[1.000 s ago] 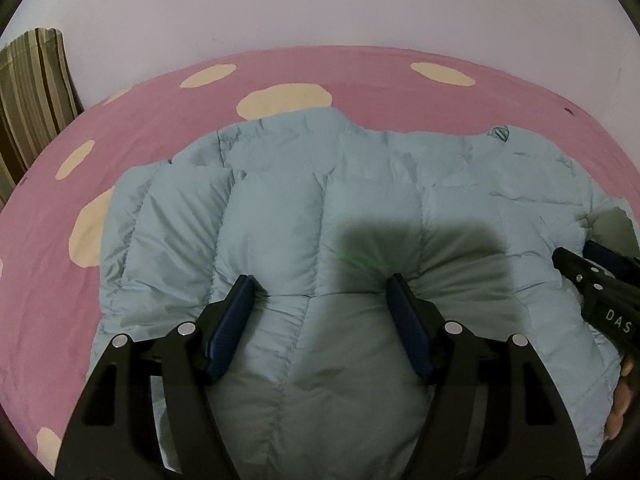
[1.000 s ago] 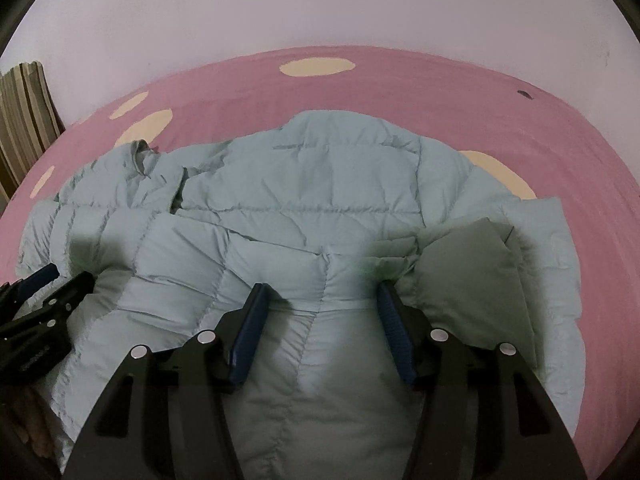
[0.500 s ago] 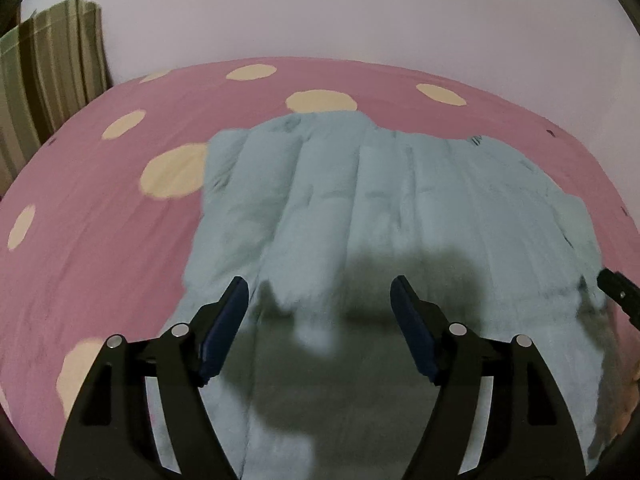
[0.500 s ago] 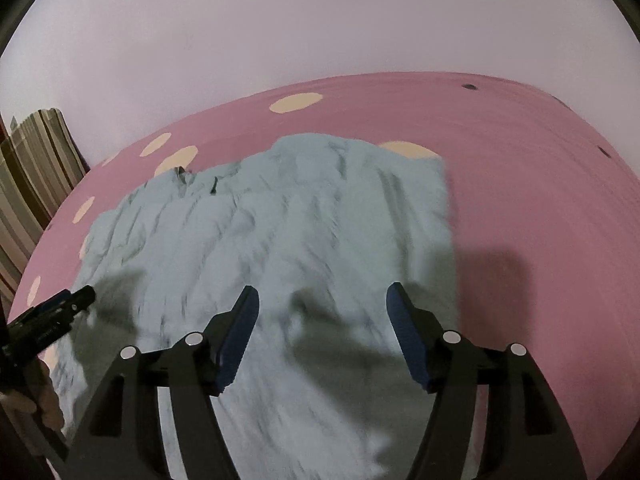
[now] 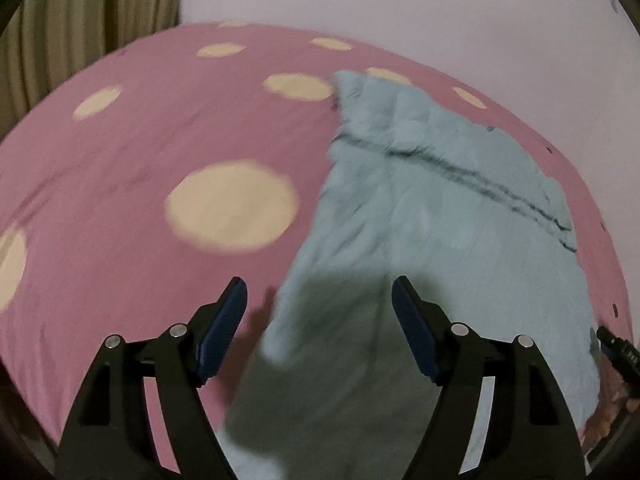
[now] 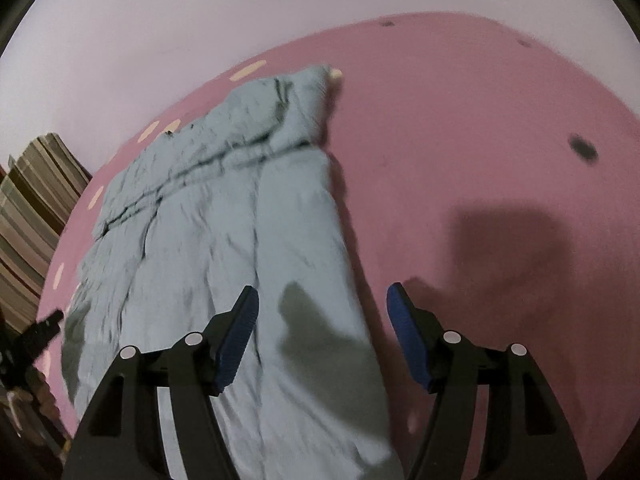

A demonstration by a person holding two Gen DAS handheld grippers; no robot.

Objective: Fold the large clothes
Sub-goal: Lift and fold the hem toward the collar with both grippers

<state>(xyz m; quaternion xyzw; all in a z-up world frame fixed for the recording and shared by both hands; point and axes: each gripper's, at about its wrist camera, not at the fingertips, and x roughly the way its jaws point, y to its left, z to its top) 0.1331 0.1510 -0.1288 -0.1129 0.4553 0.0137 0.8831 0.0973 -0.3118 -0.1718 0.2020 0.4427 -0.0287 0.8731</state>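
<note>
A pale blue quilted puffer jacket (image 5: 432, 216) lies folded into a long strip on the pink bed sheet (image 5: 120, 152). It also shows in the right wrist view (image 6: 240, 232). My left gripper (image 5: 318, 308) is open and empty, hovering above the jacket's near left edge. My right gripper (image 6: 322, 320) is open and empty, above the jacket's near right edge. The tip of the right gripper shows at the far right of the left wrist view (image 5: 616, 348). The left gripper shows at the far left of the right wrist view (image 6: 36, 332).
The sheet carries cream dots (image 5: 232, 206) and spreads wide to the left of the jacket and to its right (image 6: 480, 160). A striped curtain (image 5: 80, 12) hangs at the back left, also in the right wrist view (image 6: 32, 208). A pale wall (image 5: 400, 0) is behind.
Both grippers have lifted off the jacket and drawn apart: left has swung left, right has swung right. The jacket now lies as a narrower folded strip.
</note>
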